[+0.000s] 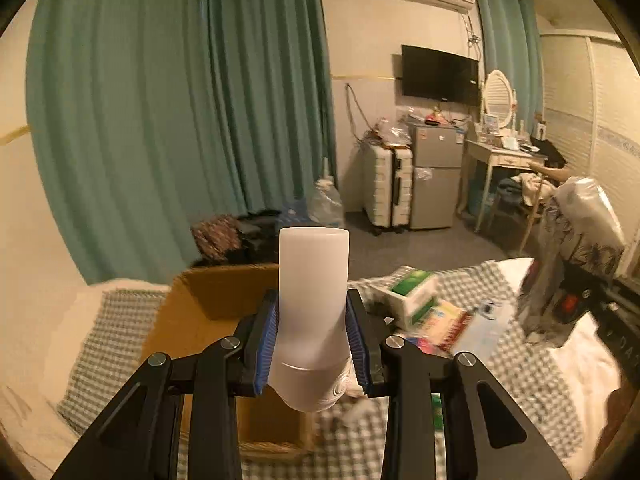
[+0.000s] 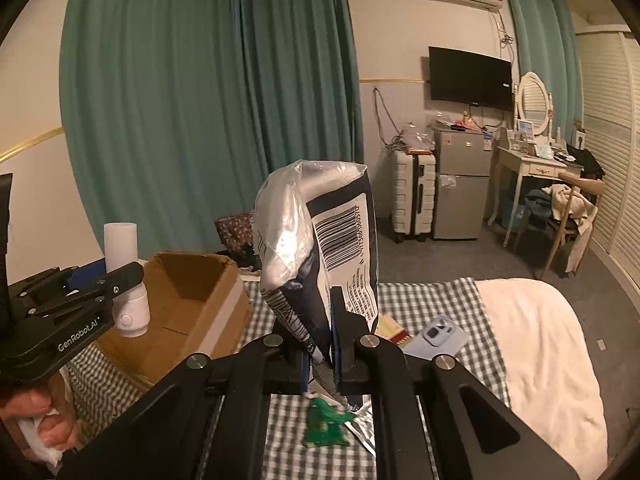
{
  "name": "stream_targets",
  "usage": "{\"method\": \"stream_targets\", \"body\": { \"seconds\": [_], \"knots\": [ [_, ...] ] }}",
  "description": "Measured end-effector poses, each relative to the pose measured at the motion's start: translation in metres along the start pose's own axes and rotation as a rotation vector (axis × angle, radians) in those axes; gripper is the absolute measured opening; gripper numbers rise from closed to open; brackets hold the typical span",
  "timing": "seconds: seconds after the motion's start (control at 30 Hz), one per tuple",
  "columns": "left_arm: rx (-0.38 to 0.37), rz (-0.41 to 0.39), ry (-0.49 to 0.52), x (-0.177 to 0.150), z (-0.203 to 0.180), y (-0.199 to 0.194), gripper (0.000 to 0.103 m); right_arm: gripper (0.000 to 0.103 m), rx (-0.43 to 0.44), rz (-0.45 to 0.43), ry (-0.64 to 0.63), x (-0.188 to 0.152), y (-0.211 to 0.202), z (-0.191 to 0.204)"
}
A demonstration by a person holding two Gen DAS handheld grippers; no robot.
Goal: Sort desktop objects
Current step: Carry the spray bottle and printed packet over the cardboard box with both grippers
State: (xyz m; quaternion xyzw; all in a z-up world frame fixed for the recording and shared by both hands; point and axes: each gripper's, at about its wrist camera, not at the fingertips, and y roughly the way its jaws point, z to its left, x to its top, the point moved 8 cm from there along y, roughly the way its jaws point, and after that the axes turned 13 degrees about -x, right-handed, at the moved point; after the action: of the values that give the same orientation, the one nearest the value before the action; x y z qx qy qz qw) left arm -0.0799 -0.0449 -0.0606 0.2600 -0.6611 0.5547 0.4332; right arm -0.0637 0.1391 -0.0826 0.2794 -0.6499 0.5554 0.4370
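My left gripper (image 1: 312, 332) is shut on a white plastic bottle (image 1: 312, 304), held upright above an open cardboard box (image 1: 192, 312). The bottle (image 2: 122, 280) and left gripper (image 2: 108, 280) also show at the left of the right wrist view, over the box (image 2: 188, 304). My right gripper (image 2: 322, 344) is shut on a plastic snack bag (image 2: 320, 248) with a barcode, held upright above the checked cloth (image 2: 432, 300). The bag (image 1: 576, 248) shows blurred at the right of the left wrist view.
On the checked cloth lie a green-and-white box (image 1: 412, 292), a colourful packet (image 1: 444, 320), a blue phone-like item (image 2: 438, 334) and a green wrapper (image 2: 326, 424). A white bedcover (image 2: 540, 352) lies to the right. A suitcase, fridge and dressing table stand far behind.
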Motion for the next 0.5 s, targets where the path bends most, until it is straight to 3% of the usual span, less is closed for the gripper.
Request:
{"method": "stream_targets", "body": {
  "seconds": [0.23,0.5],
  "knots": [
    [0.105,-0.002,-0.063,-0.009,0.068,-0.007,0.033,0.007,0.056,-0.024,-0.034,0.011,-0.004,0.04],
    [0.135,-0.001,-0.127,-0.024,0.116,-0.013,0.033,0.007,0.118,-0.037,-0.115,0.01,-0.002,0.096]
  ]
}}
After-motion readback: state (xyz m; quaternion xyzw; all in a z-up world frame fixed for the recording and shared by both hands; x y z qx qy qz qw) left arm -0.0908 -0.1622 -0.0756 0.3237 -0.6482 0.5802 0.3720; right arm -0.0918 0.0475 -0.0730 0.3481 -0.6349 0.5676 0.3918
